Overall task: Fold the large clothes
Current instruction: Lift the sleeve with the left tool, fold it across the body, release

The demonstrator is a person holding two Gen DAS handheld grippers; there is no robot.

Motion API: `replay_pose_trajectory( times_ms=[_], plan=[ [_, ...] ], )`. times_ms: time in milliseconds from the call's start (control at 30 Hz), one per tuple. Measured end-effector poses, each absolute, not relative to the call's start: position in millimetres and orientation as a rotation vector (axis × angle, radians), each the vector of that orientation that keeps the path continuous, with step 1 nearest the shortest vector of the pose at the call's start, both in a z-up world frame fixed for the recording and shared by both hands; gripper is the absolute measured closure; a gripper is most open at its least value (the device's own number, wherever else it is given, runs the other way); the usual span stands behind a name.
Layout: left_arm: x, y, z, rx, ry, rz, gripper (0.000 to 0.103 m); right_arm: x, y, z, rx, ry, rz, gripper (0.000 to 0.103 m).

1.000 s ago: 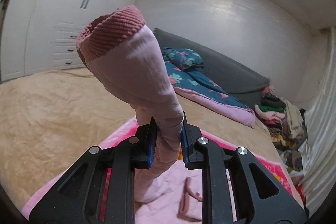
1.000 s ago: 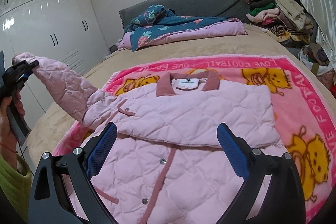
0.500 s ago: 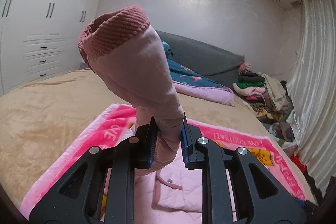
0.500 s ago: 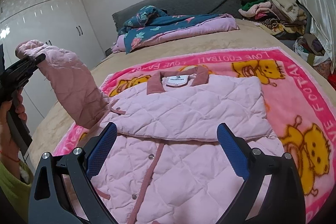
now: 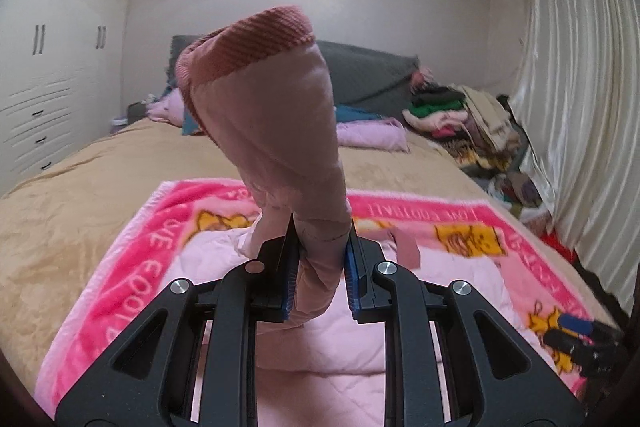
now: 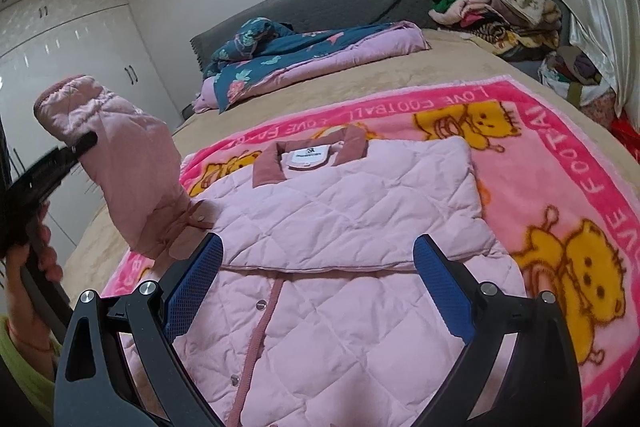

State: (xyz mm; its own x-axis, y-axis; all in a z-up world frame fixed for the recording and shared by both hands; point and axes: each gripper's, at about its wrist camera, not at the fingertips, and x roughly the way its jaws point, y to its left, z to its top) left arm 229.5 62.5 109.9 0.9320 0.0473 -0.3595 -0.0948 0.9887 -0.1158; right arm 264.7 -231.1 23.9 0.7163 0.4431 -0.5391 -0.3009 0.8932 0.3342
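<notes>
Above the pink cartoon-print blanket (image 6: 560, 155), my left gripper (image 5: 321, 247), clamped on the quilted pink jacket's (image 6: 340, 219) ribbed-cuffed sleeve (image 5: 280, 131), has swung it inward over the jacket's body, ready to fold across, while my right gripper (image 6: 318, 279) hovers wide open, empty

Pale pink, diamond-quilted jacket (image 6: 352, 227) with dusty-rose ribbed cuff (image 5: 248, 47); beneath jacket, hot-pink blanket (image 6: 560, 163) printed with yellow bears.

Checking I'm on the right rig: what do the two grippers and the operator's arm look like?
Both the left gripper and the right gripper have matte black angular frames with triangular cut-outs, silver bolts and textured blue finger pads. The bare left hand shows a yellow-green sleeve.
</notes>
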Motion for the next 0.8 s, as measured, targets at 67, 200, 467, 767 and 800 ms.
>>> replay_pose_trajectory(
  times_ms=[67,200,467,767,800],
  plan=[
    [234,56,102,-0.12,0.379,0.055,0.091,266,-232,22,0.231,0.655,0.407,0.008],
    [239,46,88,-0.11,0.408,0.024,0.091,267,-238,19,0.239,0.66,0.387,0.008],
    [249,28,61,-0.075,0.466,-0.025,0.091,271,-247,12,0.262,0.673,0.343,0.008],
    [261,7,31,-0.037,0.529,-0.079,0.091,270,-264,0,0.29,0.691,0.283,0.008],
    [262,4,27,-0.032,0.536,-0.088,0.09,270,-266,-2,0.297,0.695,0.276,0.008]
  ],
)
